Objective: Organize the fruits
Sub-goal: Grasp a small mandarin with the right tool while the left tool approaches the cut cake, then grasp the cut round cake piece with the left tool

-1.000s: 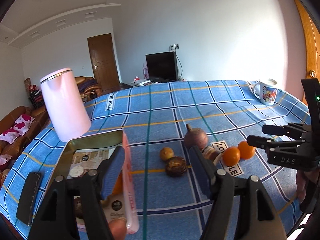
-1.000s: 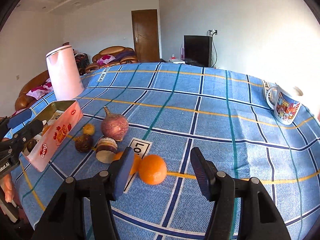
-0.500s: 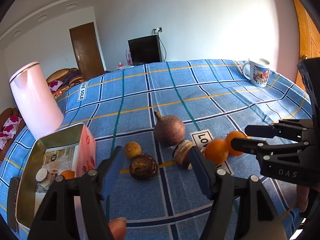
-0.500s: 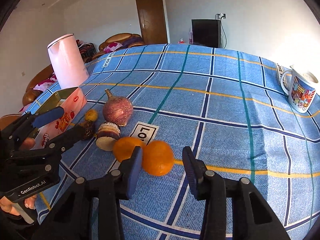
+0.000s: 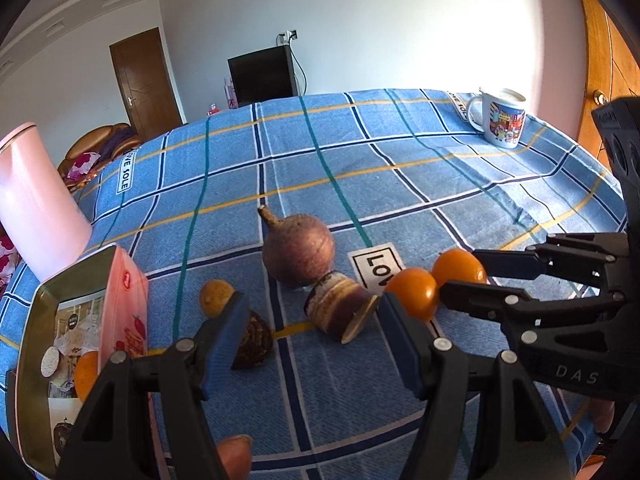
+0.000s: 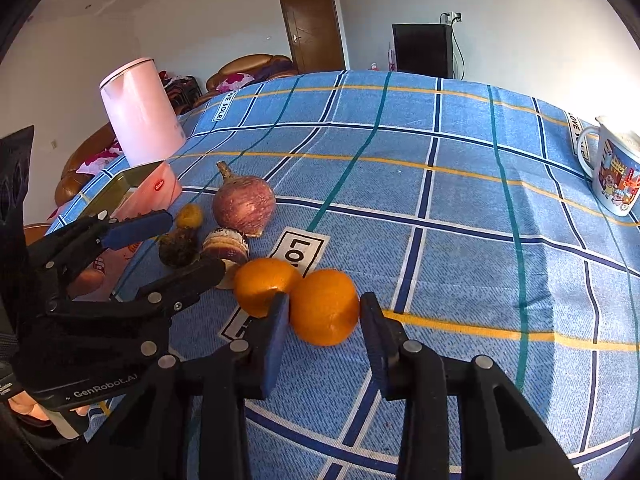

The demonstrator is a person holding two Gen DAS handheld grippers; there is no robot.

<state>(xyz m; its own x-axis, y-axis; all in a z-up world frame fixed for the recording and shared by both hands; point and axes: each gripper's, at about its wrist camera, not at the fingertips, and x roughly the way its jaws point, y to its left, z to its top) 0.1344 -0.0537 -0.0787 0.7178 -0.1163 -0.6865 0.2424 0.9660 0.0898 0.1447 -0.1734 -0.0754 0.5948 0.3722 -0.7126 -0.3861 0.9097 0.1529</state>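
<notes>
Two oranges lie side by side on the blue checked cloth. My right gripper [image 6: 323,320] is open, its jaws on either side of the nearer orange [image 6: 325,307]; the other orange [image 6: 264,285] touches it on the left. In the left wrist view the oranges [image 5: 414,292] [image 5: 458,268] sit by the right gripper [image 5: 460,278]. My left gripper [image 5: 312,328] is open and empty, over a cut brown-striped piece [image 5: 338,312]. A purple round root [image 5: 298,254], a dark cut piece [image 5: 252,338] and a small yellow fruit [image 5: 216,297] lie near. A pink tin [image 5: 124,300] holds an orange [image 5: 86,374].
A pink kettle [image 6: 138,112] stands behind the tin at the left. A printed mug [image 6: 614,172] stands at the far right of the table. A white "LOVE" label [image 6: 302,250] is sewn on the cloth beside the fruits.
My right gripper has moved forward and narrowed around the nearer orange. My left gripper has swung right, away from the tin, and lowered toward the cut pieces.
</notes>
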